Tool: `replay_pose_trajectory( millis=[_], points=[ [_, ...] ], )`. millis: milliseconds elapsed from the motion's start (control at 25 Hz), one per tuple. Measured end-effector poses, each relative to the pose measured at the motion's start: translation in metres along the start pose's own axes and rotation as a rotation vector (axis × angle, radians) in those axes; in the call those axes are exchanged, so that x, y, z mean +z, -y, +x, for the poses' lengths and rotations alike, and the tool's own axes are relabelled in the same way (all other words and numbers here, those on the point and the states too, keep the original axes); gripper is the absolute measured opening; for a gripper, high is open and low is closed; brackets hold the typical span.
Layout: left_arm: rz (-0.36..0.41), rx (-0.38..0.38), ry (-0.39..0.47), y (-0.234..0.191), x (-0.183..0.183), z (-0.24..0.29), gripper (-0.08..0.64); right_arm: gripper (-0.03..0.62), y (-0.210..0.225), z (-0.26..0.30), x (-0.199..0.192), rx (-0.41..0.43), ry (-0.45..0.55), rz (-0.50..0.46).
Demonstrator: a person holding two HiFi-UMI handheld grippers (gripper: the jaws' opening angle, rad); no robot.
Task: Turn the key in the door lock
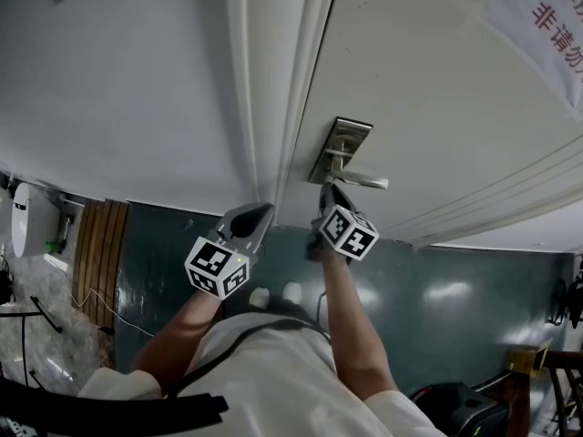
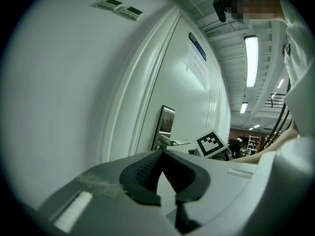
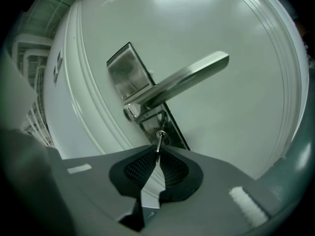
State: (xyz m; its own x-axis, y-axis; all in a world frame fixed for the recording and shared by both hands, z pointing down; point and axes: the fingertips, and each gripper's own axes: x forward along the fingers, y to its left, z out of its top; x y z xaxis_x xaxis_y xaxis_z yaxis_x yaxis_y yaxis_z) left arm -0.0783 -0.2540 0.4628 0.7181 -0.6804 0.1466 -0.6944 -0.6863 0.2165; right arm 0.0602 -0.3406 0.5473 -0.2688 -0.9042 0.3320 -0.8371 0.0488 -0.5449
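Turning step in hand, to judge by the grip. Pinches the key [image 3: 158, 142] edge-on in the right gripper [image 3: 157, 155], pads pressed onto its thin head, shank seated in the lock [image 3: 163, 136]. Finds that lock at the lower end of the steel plate [image 3: 129, 72], just under the handle [image 3: 183, 81], on the white door [image 3: 231, 28]. Shows the same in the head view: right gripper reaching up to the plate, just below the handle. Leaves the left gripper [image 2: 160, 152] idle, jaws pressed together on nothing, pointed at the frame [image 2: 123, 107] beside the door, apart from plate and handle.

Calls next for a roll of the right wrist about the key's own line, with the pinch held firm so the flat head does not slip between the pads. Needs the gripper kept in line with the keyhole; pushing sideways would likely bind or bend the key. Cannot tell from here which way unlocks, nor how far round the key already stands. Worth minding the handle close above: little room there for the gripper's body as it rolls. No call yet for the left gripper, unless to steady the door or press the handle once the lock gives.
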Motion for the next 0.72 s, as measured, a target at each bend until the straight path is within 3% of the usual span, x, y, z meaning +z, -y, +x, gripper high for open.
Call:
replay_pose_trajectory(
  millis=[480,720],
  points=[
    [0.007,-0.02,-0.006,0.007,0.002,0.006,0.005,0.075,0.003,-0.012,-0.008,0.032,-0.02,-0.045],
    [0.013,-0.034,0.007,0.014,0.007,0.009,0.005,0.075,-0.004,-0.044,0.002,0.069,0.02,-0.086]
  ],
)
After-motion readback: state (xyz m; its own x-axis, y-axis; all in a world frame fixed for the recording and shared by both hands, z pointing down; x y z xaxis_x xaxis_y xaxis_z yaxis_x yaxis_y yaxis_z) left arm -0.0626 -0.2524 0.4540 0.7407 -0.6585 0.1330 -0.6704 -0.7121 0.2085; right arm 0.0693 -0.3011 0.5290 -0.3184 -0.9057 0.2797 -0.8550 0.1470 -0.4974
